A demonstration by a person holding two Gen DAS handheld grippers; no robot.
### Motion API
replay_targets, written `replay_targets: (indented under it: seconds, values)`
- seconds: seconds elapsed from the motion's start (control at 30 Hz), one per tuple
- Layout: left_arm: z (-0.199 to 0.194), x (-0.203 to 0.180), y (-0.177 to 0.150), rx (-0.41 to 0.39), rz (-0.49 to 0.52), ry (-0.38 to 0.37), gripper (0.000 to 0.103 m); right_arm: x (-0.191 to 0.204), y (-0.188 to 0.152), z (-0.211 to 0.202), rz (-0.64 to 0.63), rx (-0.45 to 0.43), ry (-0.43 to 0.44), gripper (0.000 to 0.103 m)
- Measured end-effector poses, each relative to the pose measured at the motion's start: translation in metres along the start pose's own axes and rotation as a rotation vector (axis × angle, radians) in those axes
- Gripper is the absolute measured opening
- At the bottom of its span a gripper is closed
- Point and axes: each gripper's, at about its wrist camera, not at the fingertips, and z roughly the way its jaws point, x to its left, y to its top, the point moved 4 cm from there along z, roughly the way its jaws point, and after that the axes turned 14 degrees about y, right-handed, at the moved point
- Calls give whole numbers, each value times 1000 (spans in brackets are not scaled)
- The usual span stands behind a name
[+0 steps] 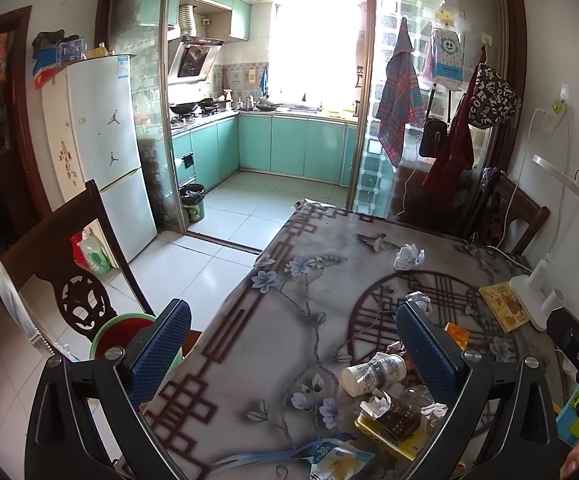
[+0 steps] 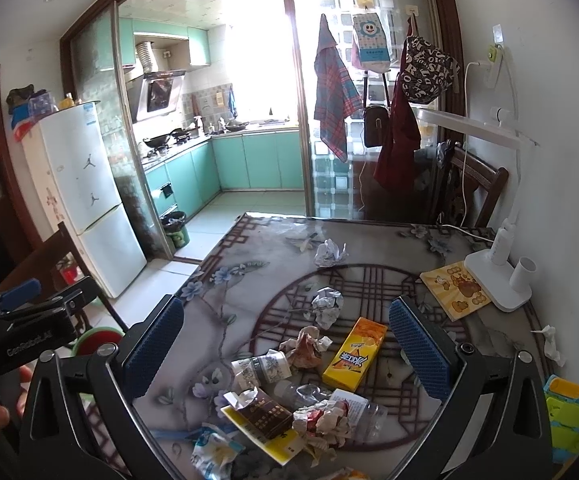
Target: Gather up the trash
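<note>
Floral-patterned bench (image 2: 249,280) before an open kitchen doorway. Strewn across the bench: crumpled paper ball (image 2: 326,304), yellow carton (image 2: 355,354), toppled paper cup (image 2: 263,368), brown box (image 2: 267,414). Left gripper (image 1: 293,354) and right gripper (image 2: 285,344) both above the litter, fingers spread wide, grasping nothing.

"GenRobot.AI" is printed in pale letters on the black body of the left claw (image 2: 29,300). The snack wrapper (image 1: 339,458) on the bench shows "28". The hanging bag (image 2: 429,74) carries large scattered letters.
</note>
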Motion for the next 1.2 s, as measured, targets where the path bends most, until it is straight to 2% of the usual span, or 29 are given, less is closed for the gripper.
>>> replay_targets:
  seconds: [0.5,0.57,0.7,0.83,0.9,0.97,1.13,1.2]
  values:
    - [11,0,-11,34,16,-24,103,-10,-10,4,13,39,-12,103]
    - [16,0,-19,46,27,-46,103,-14,-16,12,10,82,0,103]
    - [33,-6,-42,97,72,-84,103,-37,-48,35,56,228,49,103]
    - [55,-15,-84,200,124,-132,103,-69,-93,57,172,380,81,103]
    - [69,-21,-106,277,151,-125,102,-81,-112,70,233,443,85,99]
    - [80,-28,-123,335,166,-133,102,-85,-127,84,273,489,95,89]
    - [89,-41,-145,411,204,-184,102,-92,-167,111,330,611,80,88]
    - [90,-50,-155,435,232,-211,102,-94,-171,112,339,606,89,82]
